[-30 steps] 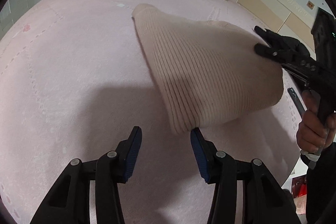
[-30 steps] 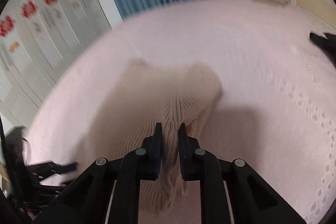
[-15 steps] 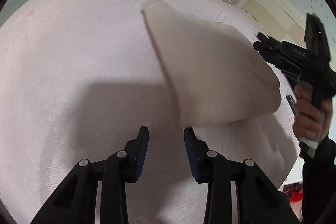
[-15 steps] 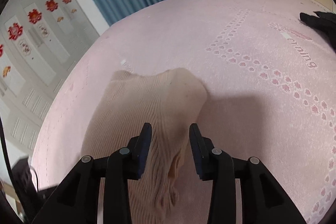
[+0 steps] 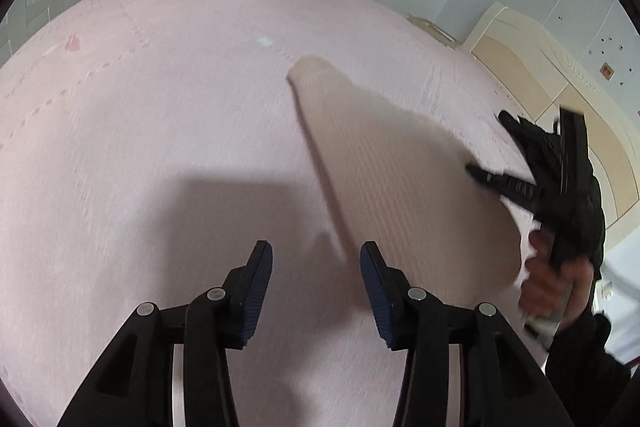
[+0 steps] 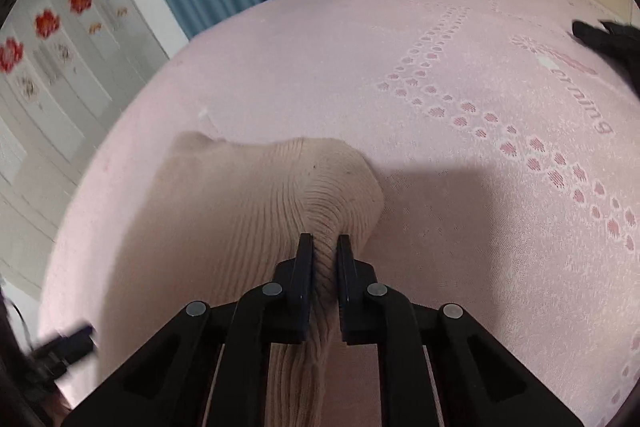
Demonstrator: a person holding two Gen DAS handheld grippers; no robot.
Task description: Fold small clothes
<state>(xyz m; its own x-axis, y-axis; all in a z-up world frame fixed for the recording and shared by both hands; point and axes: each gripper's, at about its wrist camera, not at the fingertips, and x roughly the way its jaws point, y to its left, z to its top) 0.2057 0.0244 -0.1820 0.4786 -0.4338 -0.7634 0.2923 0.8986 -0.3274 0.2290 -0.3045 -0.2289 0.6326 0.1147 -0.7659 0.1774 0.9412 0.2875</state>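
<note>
A: Beige ribbed knit [image 6: 248, 211], a small garment by the look of it, lies on the pink bedspread [image 5: 140, 131], out toward the middle, with one edge bunched up.

B: Who has hold of it?

A: The right gripper [image 6: 325, 247]. Its jaws have just closed and now stand narrow, with a gathered ridge of knit pinched between the pads. In the left wrist view its tip sits at the garment's far edge.

B: And the left gripper [image 5: 316, 267]?

A: Its jaws have just been opening and stand partly apart with nothing between them. It hangs over bare spread, just beside the near corner of the garment, not touching it.

B: So which step is this?

A: I'd judge it the start of a fold: one edge gripped, the other side not yet taken. The garment looks mostly flat, so little of the folding seems done.

B: What does the next move need?

A: Probably the left gripper should pin or catch the near corner, so the cloth doesn't drag while the right one lifts its edge and carries it across. Soft knit sags and stretches, so the lift should be low and even, and the pinch should take one clean edge rather than a wad.
</note>
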